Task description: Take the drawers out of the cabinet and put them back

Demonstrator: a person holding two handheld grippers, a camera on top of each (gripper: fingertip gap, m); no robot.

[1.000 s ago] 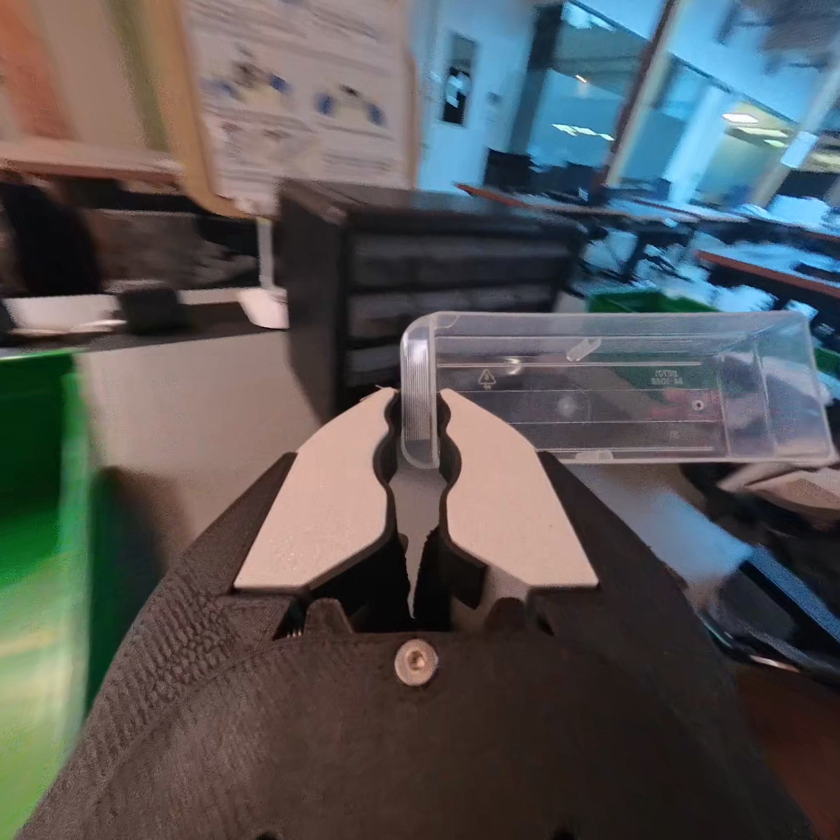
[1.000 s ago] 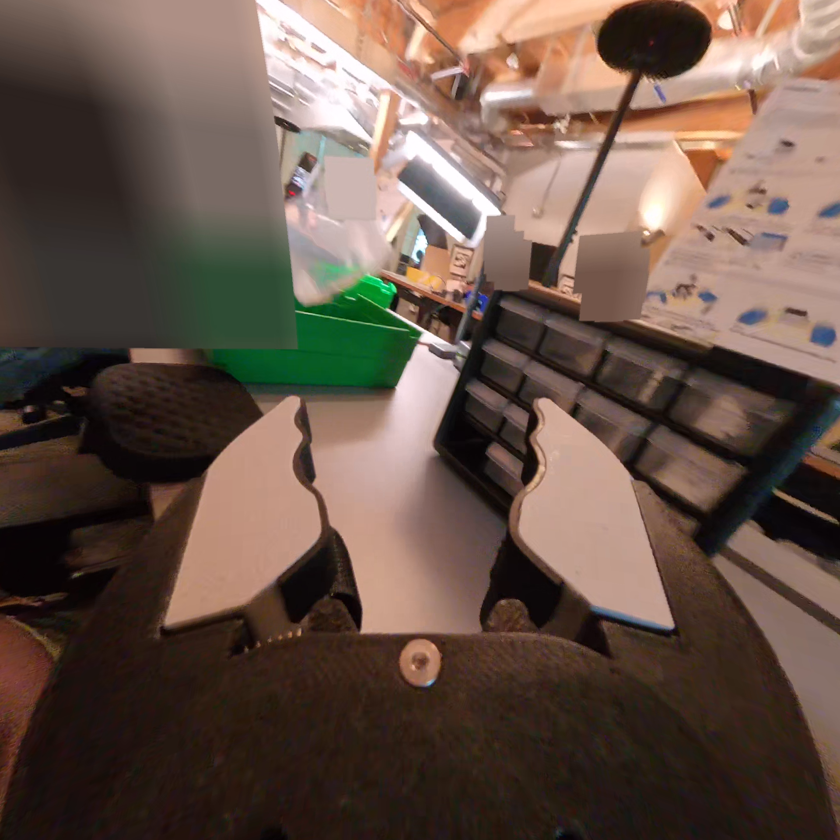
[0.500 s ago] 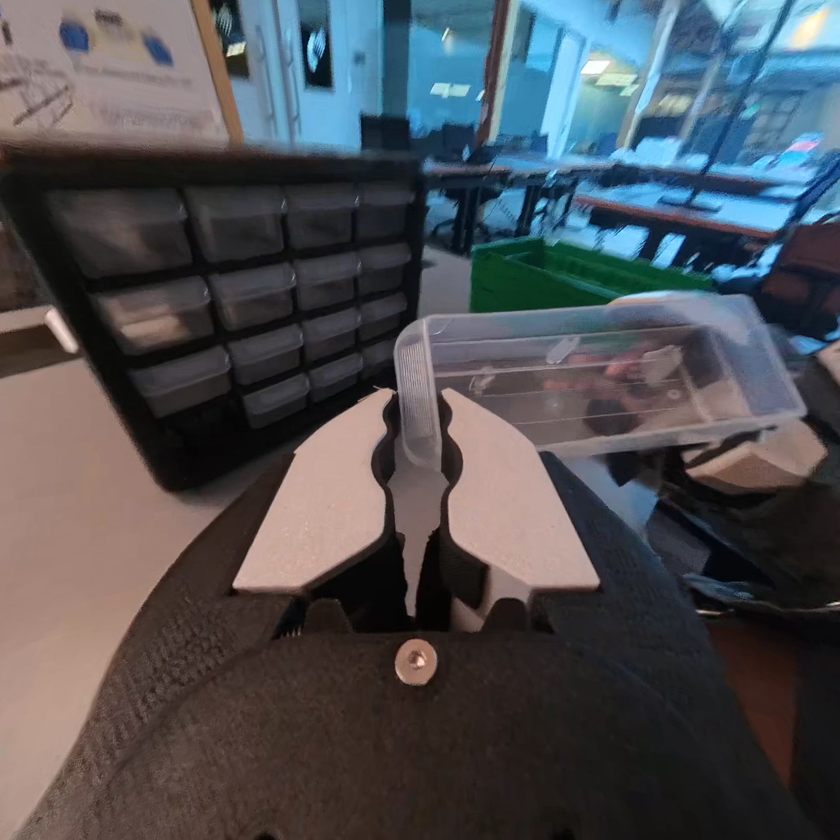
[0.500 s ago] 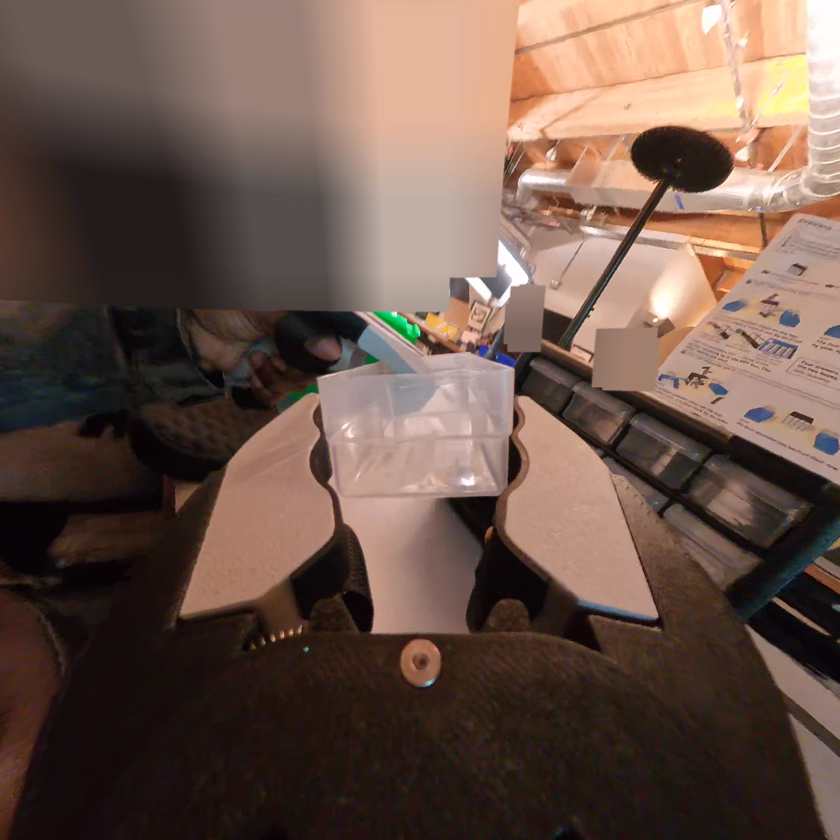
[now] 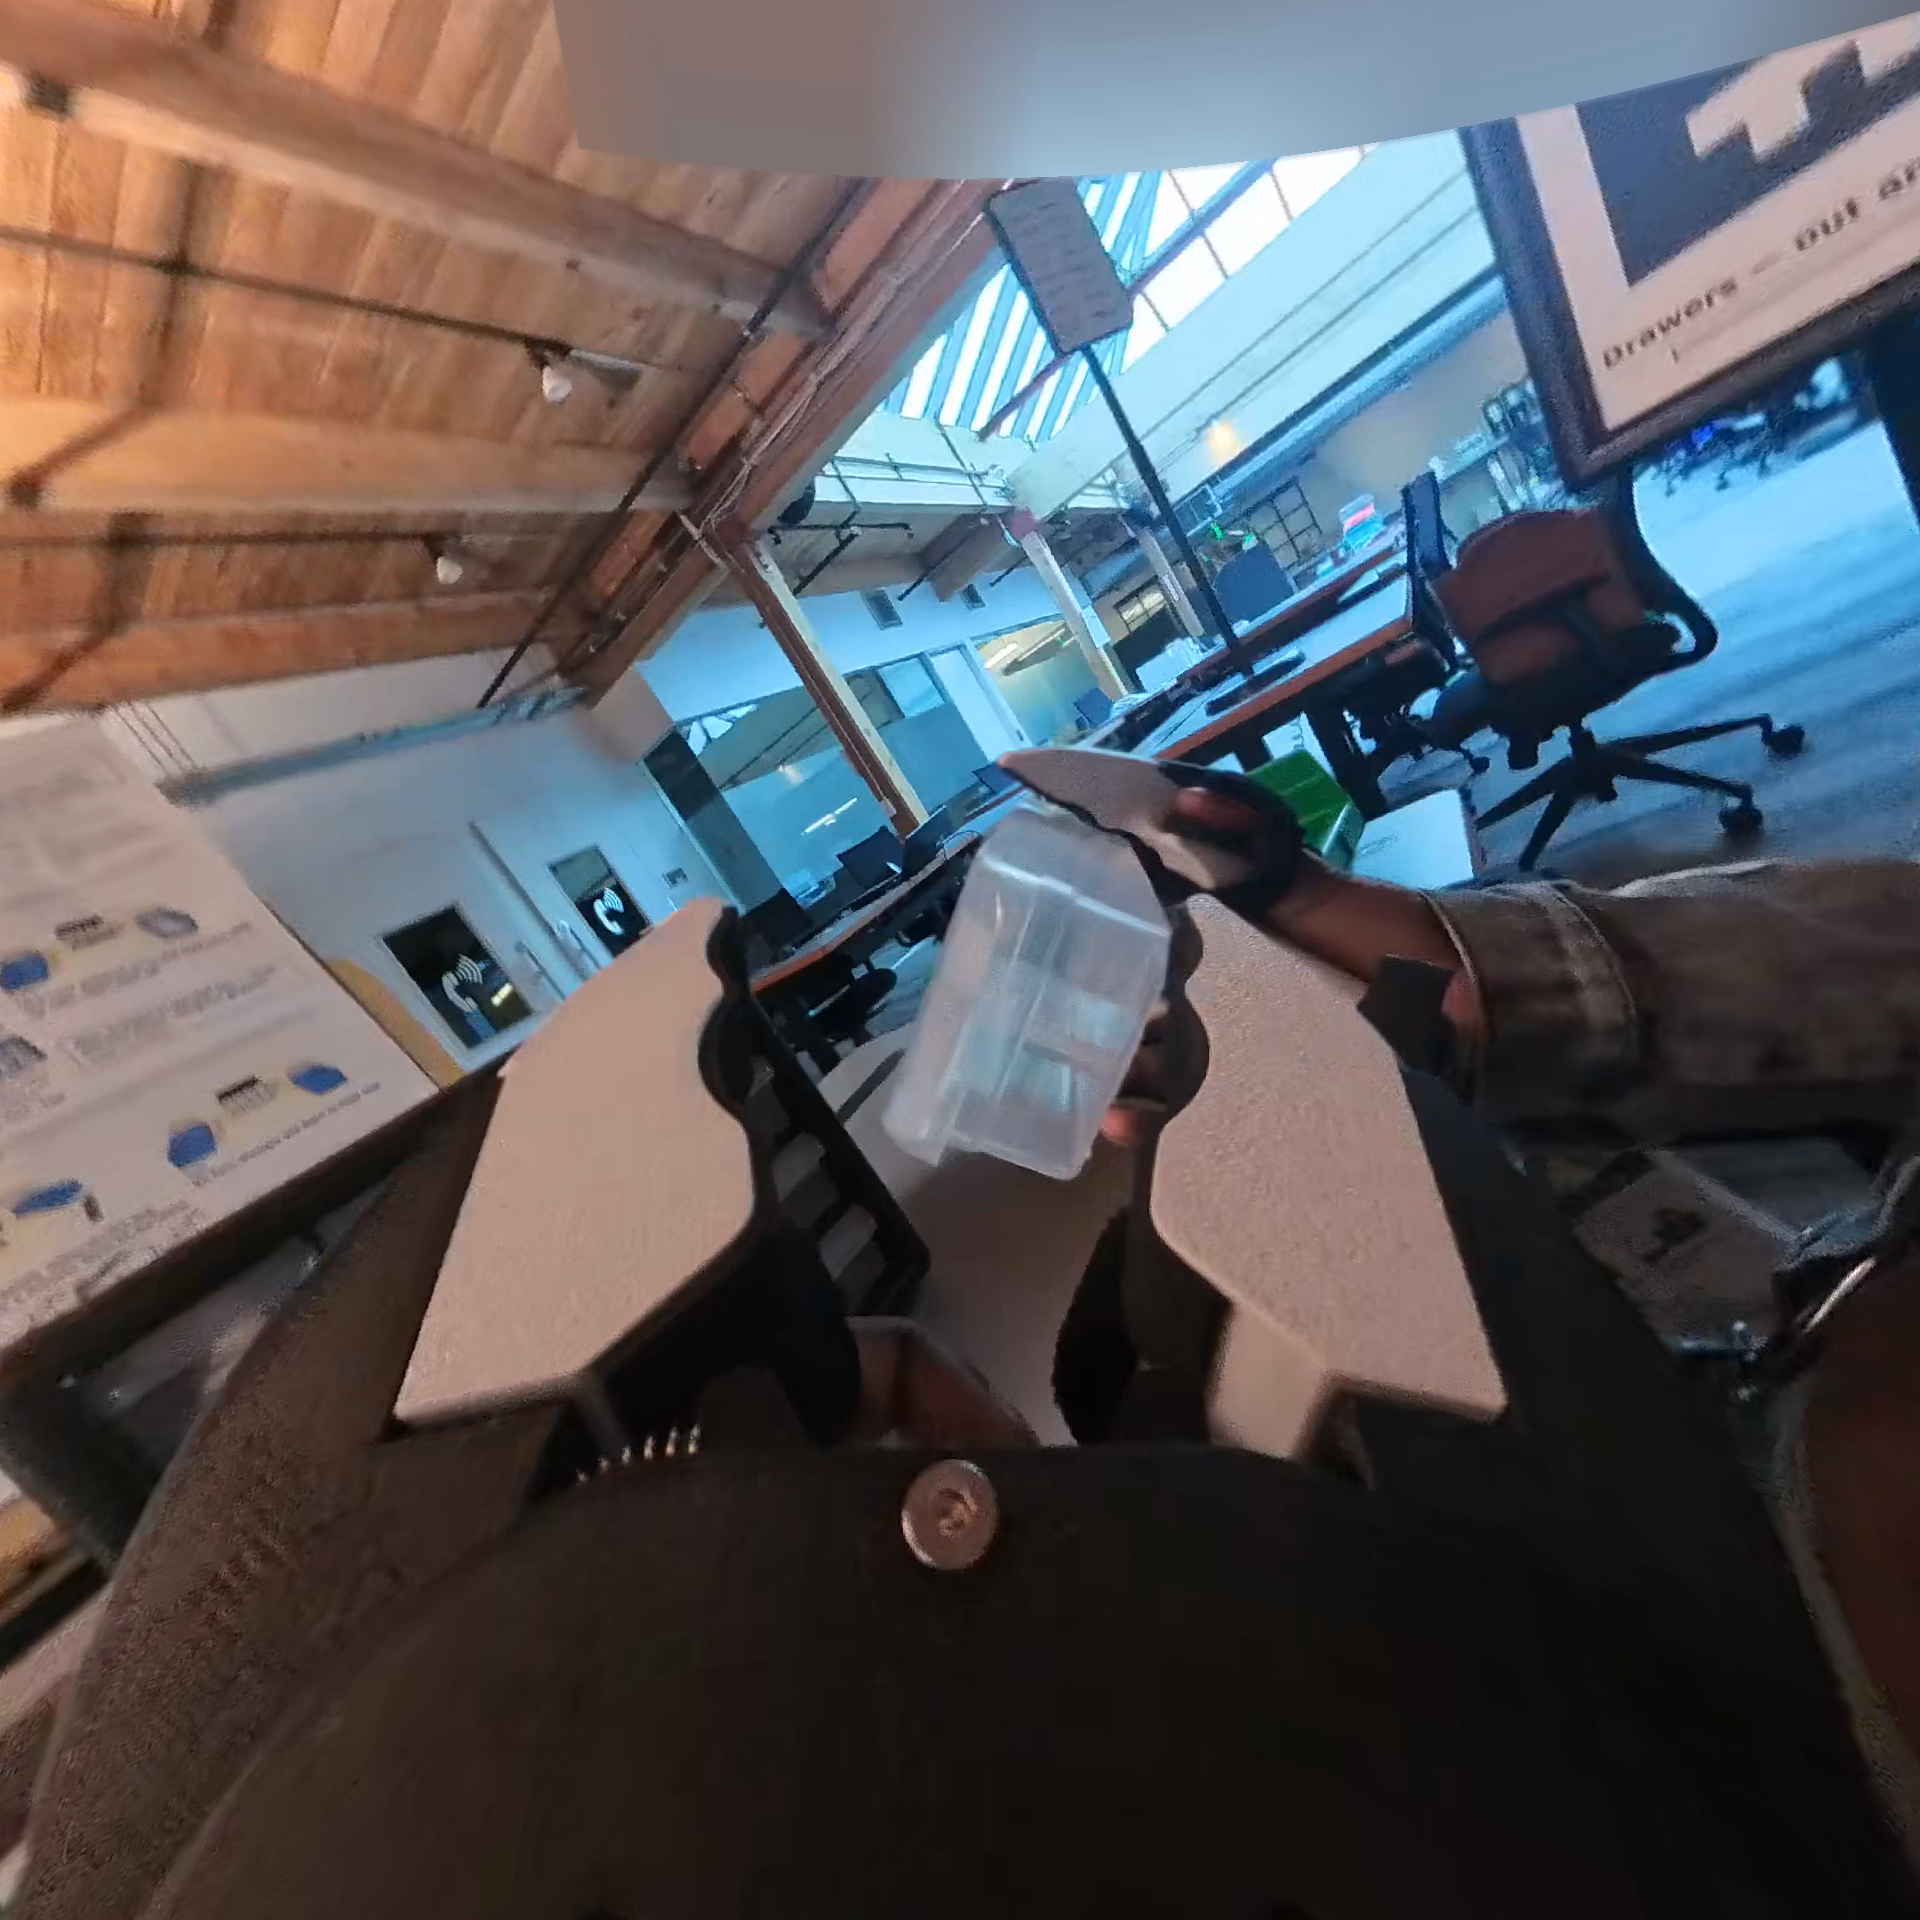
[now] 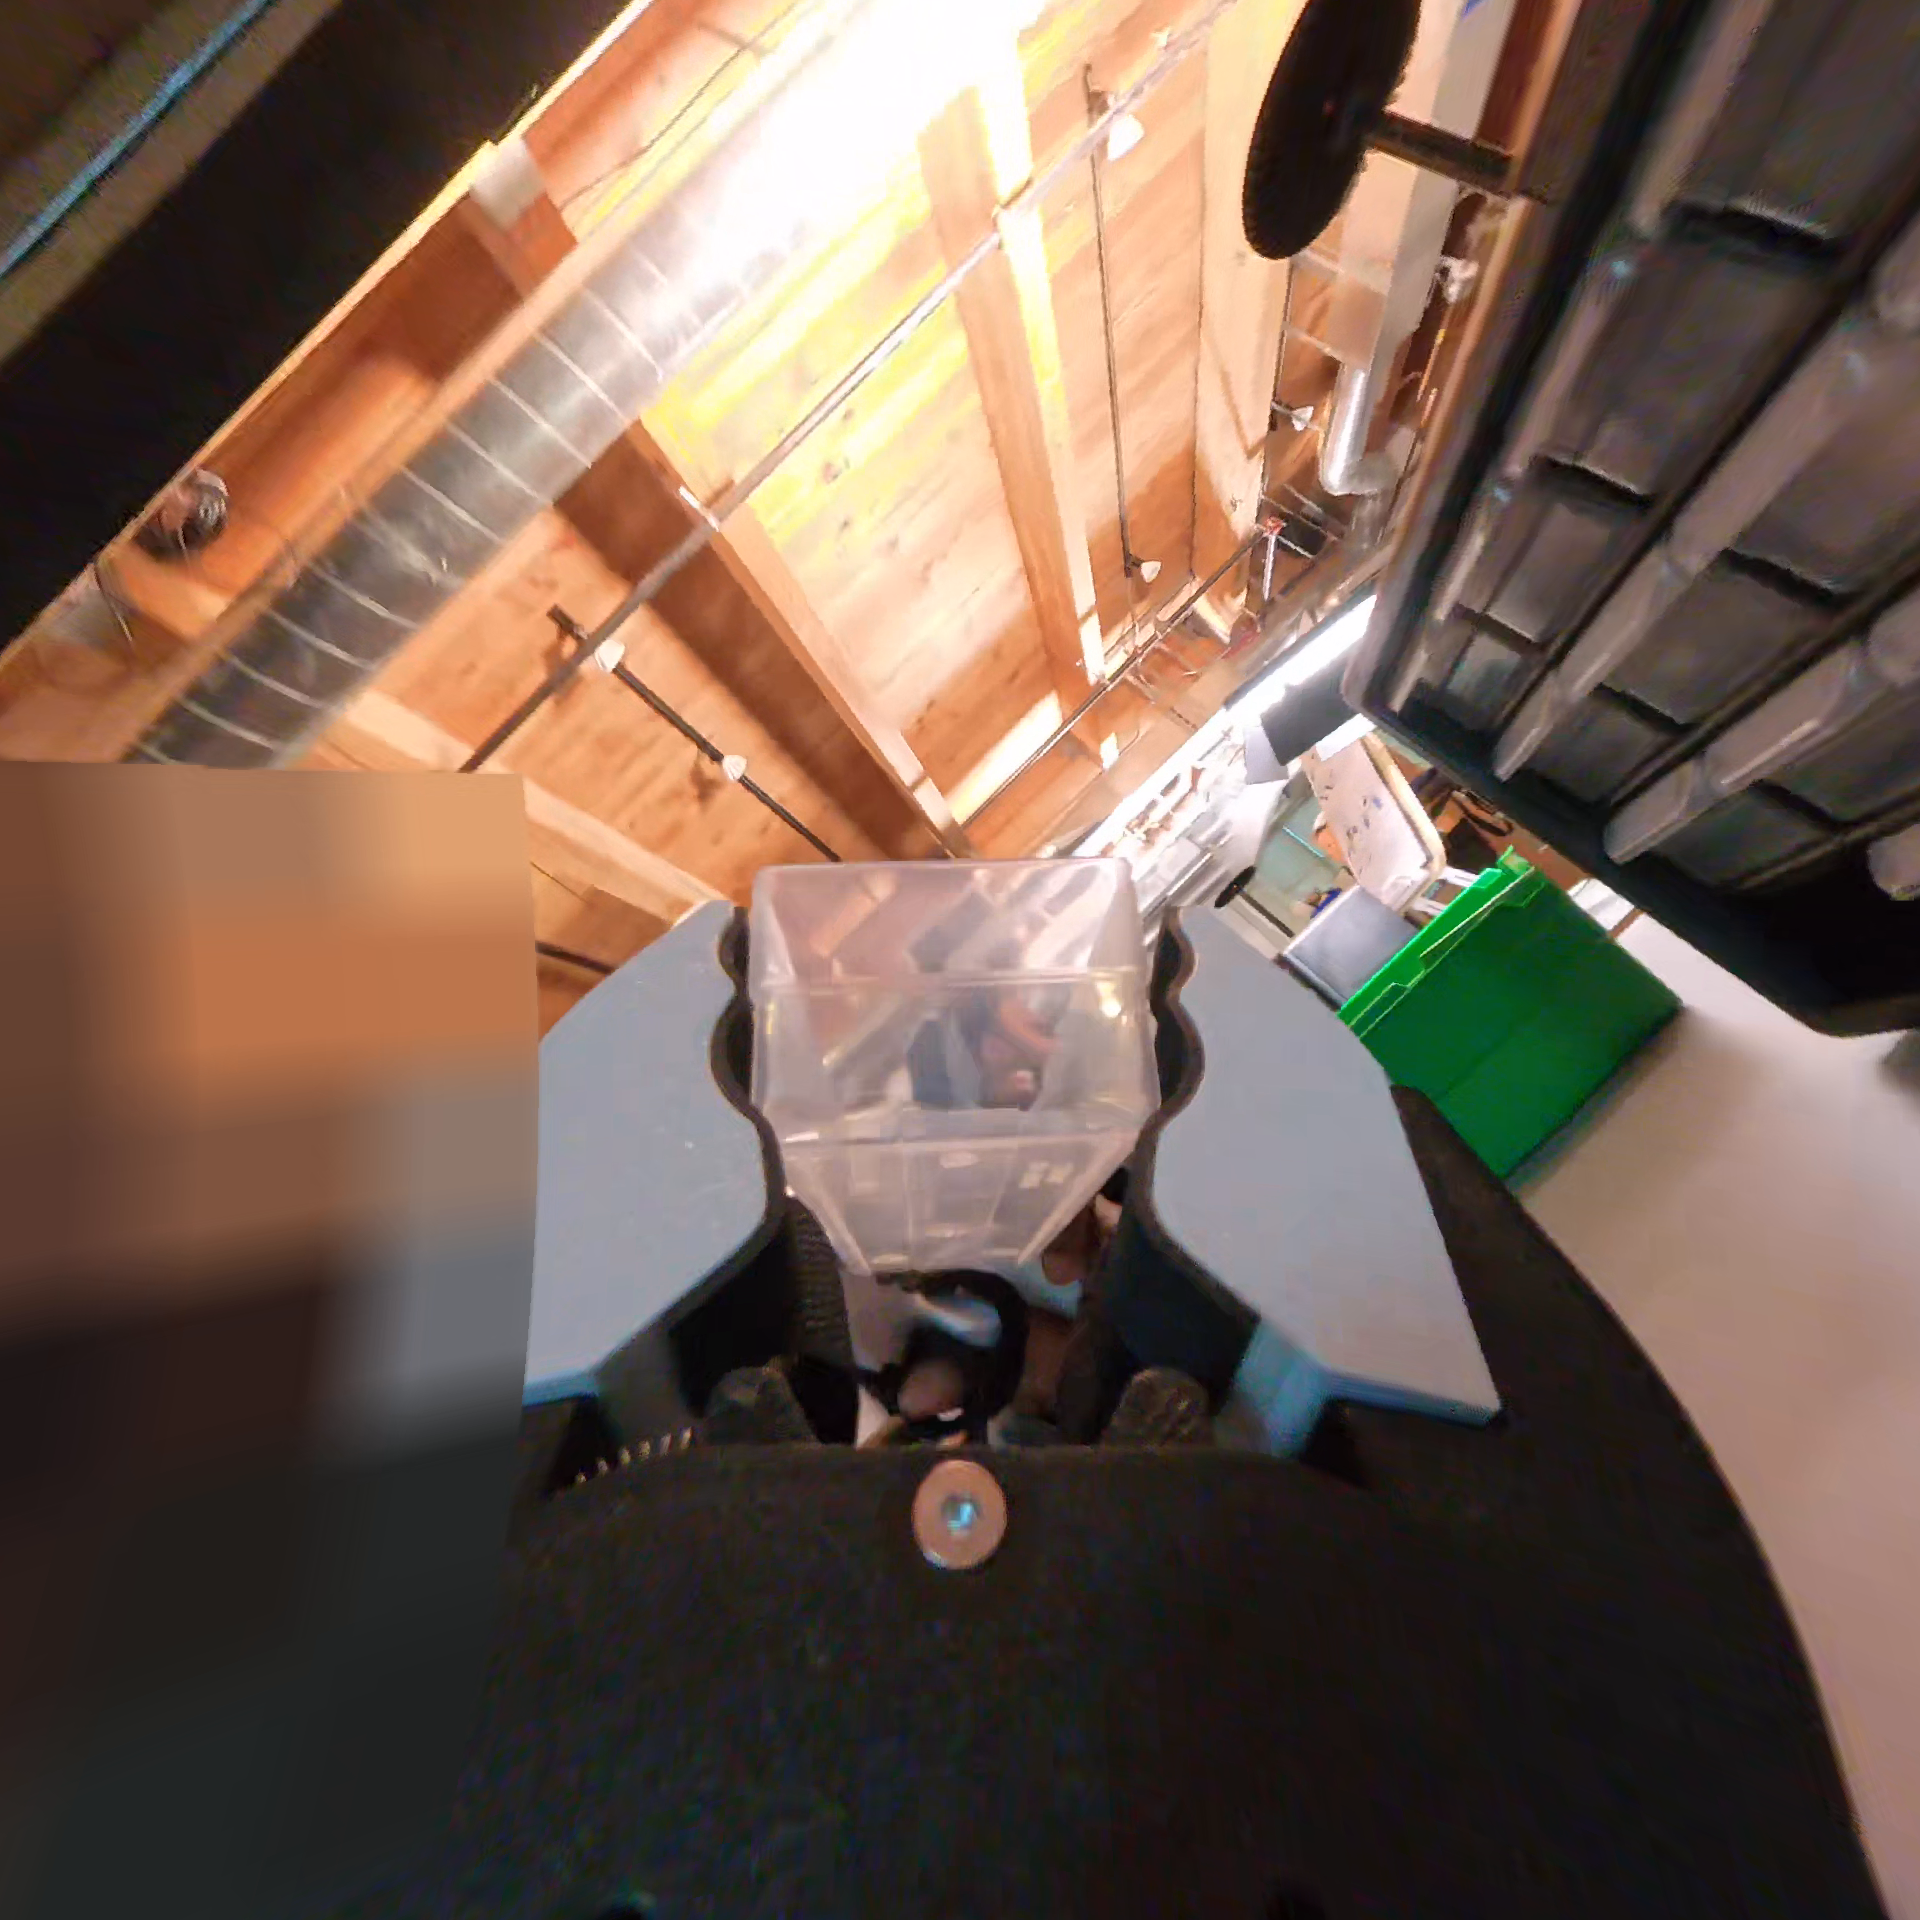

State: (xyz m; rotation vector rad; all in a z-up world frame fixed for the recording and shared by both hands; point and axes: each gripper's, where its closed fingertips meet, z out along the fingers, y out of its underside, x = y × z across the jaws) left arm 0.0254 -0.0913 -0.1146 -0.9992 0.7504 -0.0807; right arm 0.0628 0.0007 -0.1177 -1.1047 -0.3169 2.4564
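Note:
A clear plastic drawer (image 6: 951,1039) sits between the fingers of my right gripper (image 6: 951,925), which is shut on its sides and holds it up in the air, tilted. The black cabinet (image 6: 1714,499), with several drawers in it, is close at the upper right of the right wrist view. In the left wrist view my left gripper (image 5: 951,935) is open and empty. The drawer (image 5: 1029,997) hangs just ahead of its fingertips, held by the right gripper, one of whose fingers (image 5: 1101,800) lies along it.
A green bin (image 6: 1496,1029) stands on the pale table (image 6: 1766,1299) beyond the cabinet. A person's gloved hand and sleeve (image 5: 1662,987) reach in from the right. A poster (image 5: 125,1039) stands at the left. An office chair (image 5: 1558,623) and desks are far behind.
The drawer has passed from my left gripper to my right one. The left jaws have opened and let go; the right jaws have shut on it. Both views now tilt up toward the ceiling.

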